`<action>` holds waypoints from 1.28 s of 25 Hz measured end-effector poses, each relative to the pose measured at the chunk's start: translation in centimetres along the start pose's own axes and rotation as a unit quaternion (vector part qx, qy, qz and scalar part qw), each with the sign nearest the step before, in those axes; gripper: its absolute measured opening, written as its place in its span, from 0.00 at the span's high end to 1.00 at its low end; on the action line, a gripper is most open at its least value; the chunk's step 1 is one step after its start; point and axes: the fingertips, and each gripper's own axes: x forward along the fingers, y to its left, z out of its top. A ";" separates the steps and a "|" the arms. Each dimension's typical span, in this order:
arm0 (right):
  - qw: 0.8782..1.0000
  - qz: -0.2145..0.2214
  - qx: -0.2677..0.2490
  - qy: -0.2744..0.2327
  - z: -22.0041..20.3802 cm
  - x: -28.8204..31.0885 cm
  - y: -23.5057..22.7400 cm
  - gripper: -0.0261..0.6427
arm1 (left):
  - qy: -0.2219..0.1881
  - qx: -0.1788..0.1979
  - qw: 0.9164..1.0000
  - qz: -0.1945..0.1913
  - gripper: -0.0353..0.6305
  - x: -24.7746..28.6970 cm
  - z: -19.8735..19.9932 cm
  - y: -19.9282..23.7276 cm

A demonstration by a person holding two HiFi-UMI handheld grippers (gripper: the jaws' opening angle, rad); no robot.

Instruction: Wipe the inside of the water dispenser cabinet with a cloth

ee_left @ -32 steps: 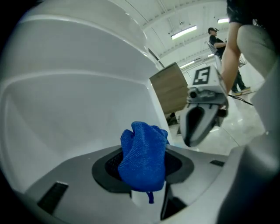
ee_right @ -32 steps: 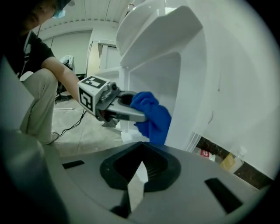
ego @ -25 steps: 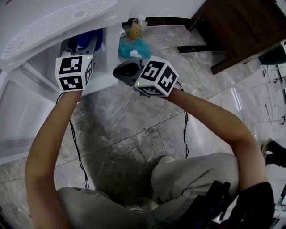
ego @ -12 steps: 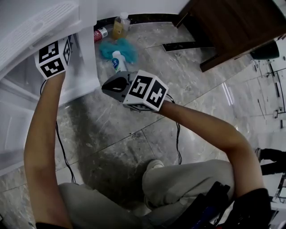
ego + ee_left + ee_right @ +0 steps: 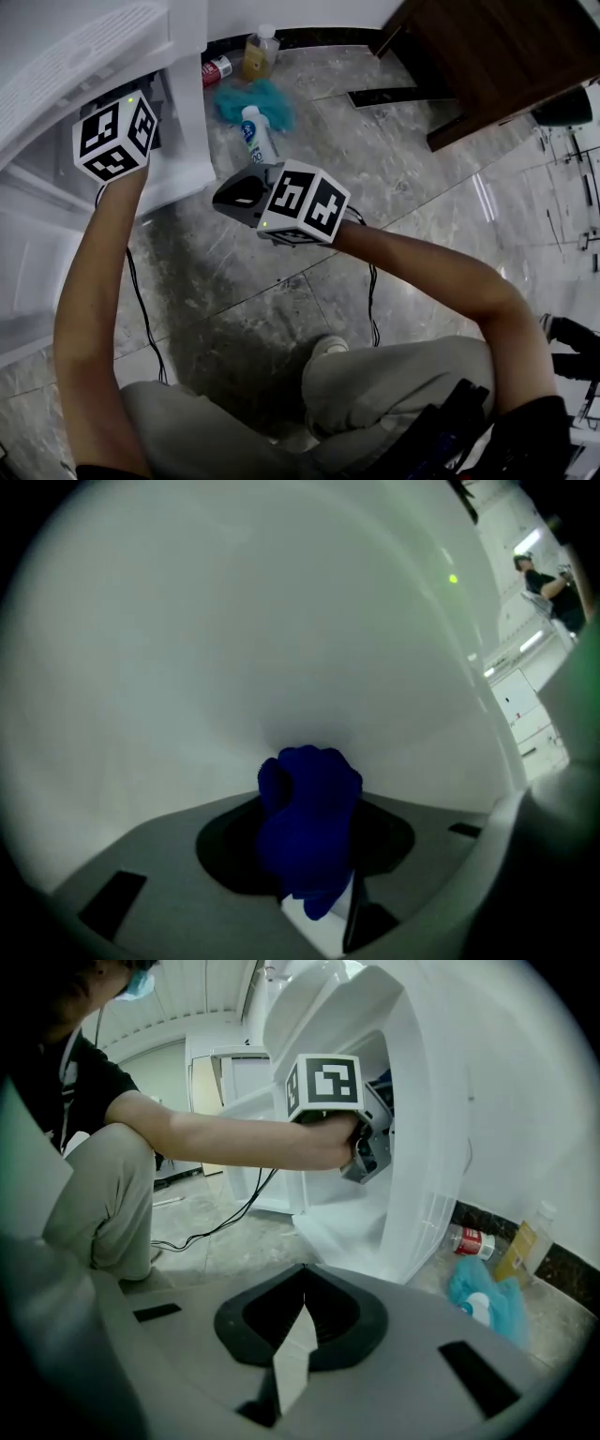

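Observation:
My left gripper (image 5: 114,136) reaches into the opening of the white water dispenser cabinet (image 5: 187,141); its jaws are hidden there in the head view. In the left gripper view it is shut on a bunched dark blue cloth (image 5: 309,832), which is up against the cabinet's pale inner wall (image 5: 234,649). The right gripper view shows that left gripper (image 5: 367,1152) inside the cabinet (image 5: 422,1147). My right gripper (image 5: 242,192) hovers over the floor outside the cabinet, its jaws (image 5: 298,1335) shut with nothing between them.
On the marble floor by the cabinet lie a teal cloth (image 5: 253,98), a white bottle (image 5: 255,133), an amber bottle (image 5: 260,52) and a red can (image 5: 217,67). Dark wooden furniture (image 5: 506,56) stands at the right. The cabinet's door (image 5: 37,253) hangs open at left. Black cables (image 5: 141,300) trail below.
The left gripper has rolled and shifted slightly at the cabinet opening, still gripping the cloth. The right gripper has sunk a little toward the floor, still shut.

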 end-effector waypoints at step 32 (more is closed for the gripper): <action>0.999 0.021 0.015 0.022 -0.3 3.6 1.6 0.96 | 0.051 -0.033 0.996 -0.060 0.70 0.1 0.8 0.0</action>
